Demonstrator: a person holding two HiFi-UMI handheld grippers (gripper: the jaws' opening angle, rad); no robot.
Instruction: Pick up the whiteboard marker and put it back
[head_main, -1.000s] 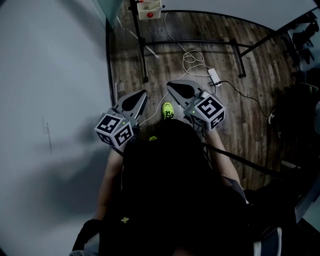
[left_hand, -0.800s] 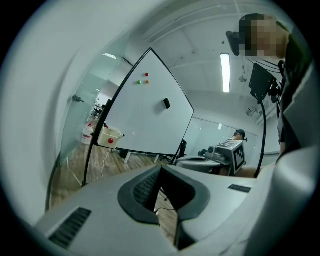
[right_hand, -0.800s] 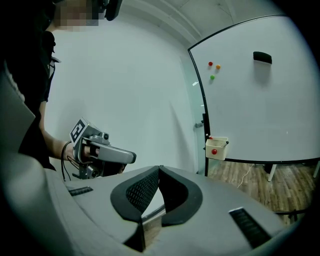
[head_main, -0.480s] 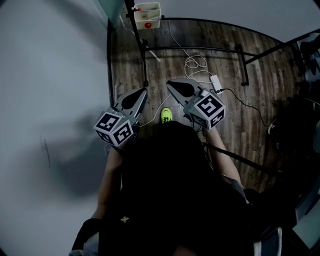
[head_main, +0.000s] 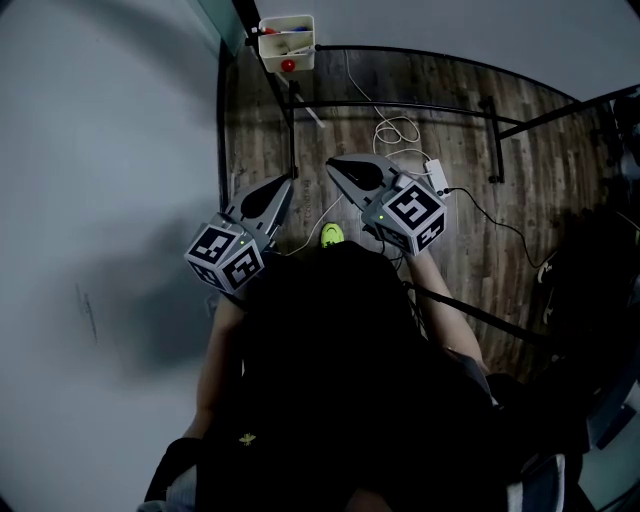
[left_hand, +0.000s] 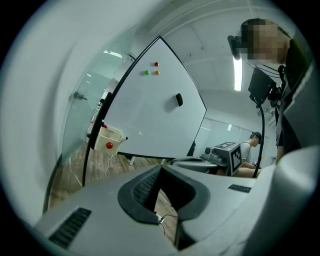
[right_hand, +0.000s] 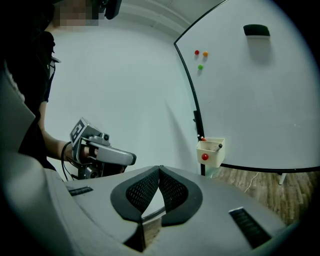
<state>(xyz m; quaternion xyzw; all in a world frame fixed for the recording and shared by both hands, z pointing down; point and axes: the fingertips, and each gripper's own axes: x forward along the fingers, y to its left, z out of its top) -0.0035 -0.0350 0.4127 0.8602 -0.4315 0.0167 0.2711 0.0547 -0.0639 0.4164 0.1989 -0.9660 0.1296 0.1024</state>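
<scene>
Clothing, dark, fills the head view at 6 o'clock, with both forearms reaching up out of it. The left gripper sits at about 11 o'clock of centre and the right gripper at 12 to 1. Each has its jaws pressed together at the tips and holds nothing. Between them a green shoe shows on the wooden floor, with a white cable and a power strip beyond. Farther off, at 12 o'clock, a cream box hangs on a black stand. The whiteboard marker, dark-tipped, pokes out of the box, well apart from both grippers. Above it the whiteboard carries magnets and an eraser
</scene>
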